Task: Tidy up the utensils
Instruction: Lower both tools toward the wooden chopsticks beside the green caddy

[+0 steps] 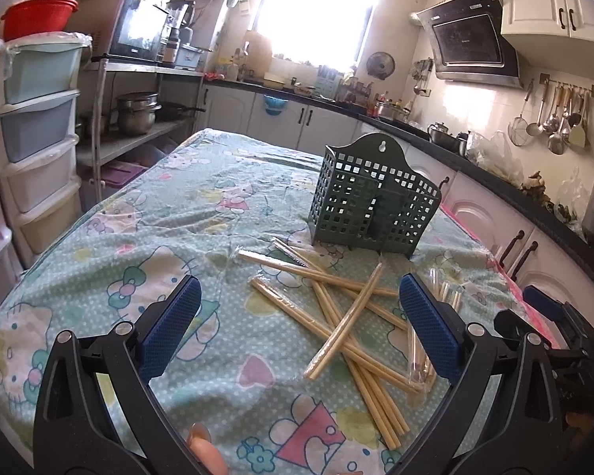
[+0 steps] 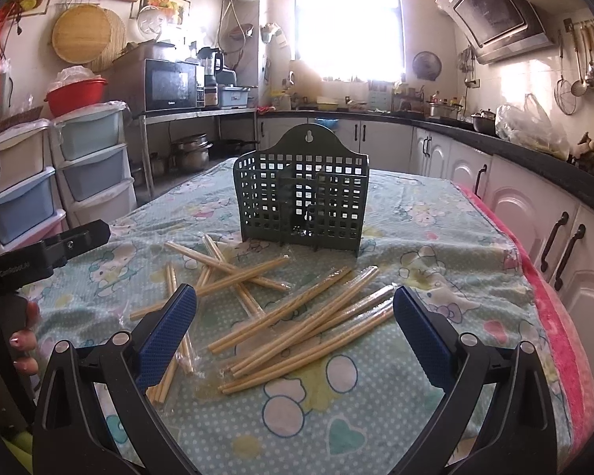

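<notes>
A dark green perforated utensil holder (image 1: 372,202) stands upright on the cartoon-print tablecloth (image 1: 138,237); it also shows in the right wrist view (image 2: 301,202). Several wooden chopsticks (image 1: 348,324), some in clear wrappers, lie scattered in front of it, also seen in the right wrist view (image 2: 297,316). My left gripper (image 1: 299,308) is open and empty, hovering just short of the pile. My right gripper (image 2: 295,316) is open and empty, above the near chopsticks. The right gripper's body shows at the left view's right edge (image 1: 550,328).
A stack of plastic drawers (image 1: 39,138) stands left of the table. Kitchen counter and cabinets (image 2: 534,198) run along the right. A pink cloth edge (image 2: 550,316) marks the table's right side. The left gripper's body (image 2: 39,253) sits at the table's left.
</notes>
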